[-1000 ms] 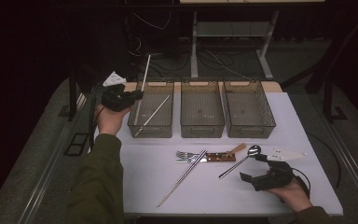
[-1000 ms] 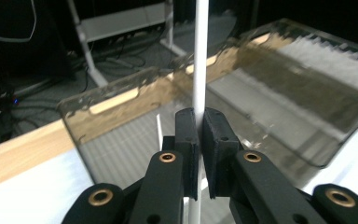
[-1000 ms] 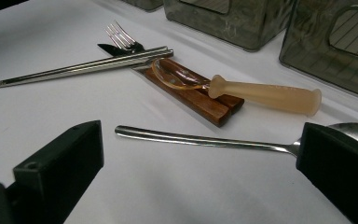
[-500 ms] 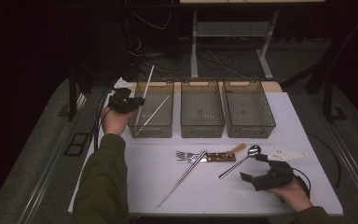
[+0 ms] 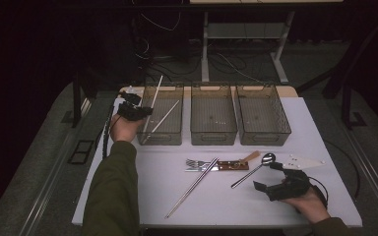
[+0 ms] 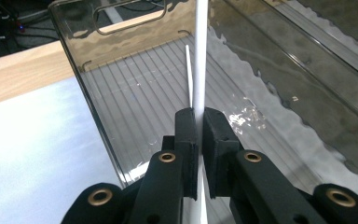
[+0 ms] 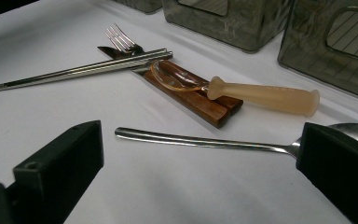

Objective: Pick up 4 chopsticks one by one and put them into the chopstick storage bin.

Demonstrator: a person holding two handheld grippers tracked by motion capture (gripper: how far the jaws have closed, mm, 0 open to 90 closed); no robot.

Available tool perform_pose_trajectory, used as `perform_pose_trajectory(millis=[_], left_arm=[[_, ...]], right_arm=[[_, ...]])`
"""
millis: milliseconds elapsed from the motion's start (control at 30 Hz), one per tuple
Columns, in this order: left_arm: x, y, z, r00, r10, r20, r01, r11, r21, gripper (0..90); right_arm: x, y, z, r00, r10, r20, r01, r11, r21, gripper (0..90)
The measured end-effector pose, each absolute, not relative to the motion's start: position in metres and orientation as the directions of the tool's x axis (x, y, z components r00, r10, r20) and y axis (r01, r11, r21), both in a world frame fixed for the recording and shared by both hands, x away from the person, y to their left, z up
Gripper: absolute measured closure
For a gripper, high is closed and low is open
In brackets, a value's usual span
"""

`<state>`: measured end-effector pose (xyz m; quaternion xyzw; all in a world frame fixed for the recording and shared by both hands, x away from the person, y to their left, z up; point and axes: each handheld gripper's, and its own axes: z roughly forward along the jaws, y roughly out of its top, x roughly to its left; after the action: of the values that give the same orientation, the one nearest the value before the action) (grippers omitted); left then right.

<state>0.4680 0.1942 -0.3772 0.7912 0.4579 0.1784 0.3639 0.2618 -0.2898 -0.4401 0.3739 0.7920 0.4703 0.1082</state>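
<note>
From the high view, your left tongs [image 5: 137, 111] sit at the near-left corner of the left bin [image 5: 174, 88], pinching a white chopstick [image 5: 155, 93] whose upper end slants up and away over the bin's back wall; a second chopstick [image 5: 163, 119] already lies slantwise inside that bin. The middle bin [image 5: 212, 88] and right bin [image 5: 261, 88] look bare. On the white bench [image 5: 147, 196] a steel chopstick pair [image 5: 192, 188], a fork [image 5: 193, 162], a wooden rest [image 5: 234, 165] and a metal spoon [image 5: 251, 170] wait, with your right tongs [image 5: 273, 178] resting just beside the spoon. In the left gripper view the tongs are pressed together on the white chopstick [image 6: 200, 56], which stands over the ribbed floor of the bin [image 6: 135, 93], the other stick visible beyond it. In the right gripper view your right tongs are spread wide and hold nothing; the spoon's handle [image 7: 200, 140] lies between them on the bench, and an amber plastic spoon [image 7: 261, 95] rests across the wooden block [image 7: 200, 105]. You appear to be at the drop-off step of sorting cutlery: next, lower the stick until it clears the bin wall, tilt it flat beside its mate, then ease the left tongs apart.
</note>
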Motion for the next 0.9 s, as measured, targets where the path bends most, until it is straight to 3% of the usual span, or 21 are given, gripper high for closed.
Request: perform_pose_trajectory(millis=[167,267,633,900], left_arm=[[0.472,0.189,-0.384,0.457,0.889,-0.033,0.620,-0.291,0.729,82.9],[0.474,0.187,-0.385,0.439,0.897,-0.042,0.619,-0.269,0.738,69.9],[0.468,0.189,-0.377,0.488,0.869,-0.080,0.595,-0.264,0.759,43.4],[0.451,0.187,-0.361,0.543,0.835,-0.091,0.553,-0.273,0.787,32.4]], right_arm=[[0.262,-0.290,-0.440,-0.698,0.692,0.181,0.489,0.276,0.828,1.0],[0.261,-0.290,-0.440,-0.699,0.691,0.182,0.488,0.274,0.829,1.0],[0.261,-0.290,-0.440,-0.699,0.692,0.181,0.488,0.277,0.828,0.9],[0.261,-0.290,-0.440,-0.698,0.693,0.179,0.488,0.278,0.827,1.0]])
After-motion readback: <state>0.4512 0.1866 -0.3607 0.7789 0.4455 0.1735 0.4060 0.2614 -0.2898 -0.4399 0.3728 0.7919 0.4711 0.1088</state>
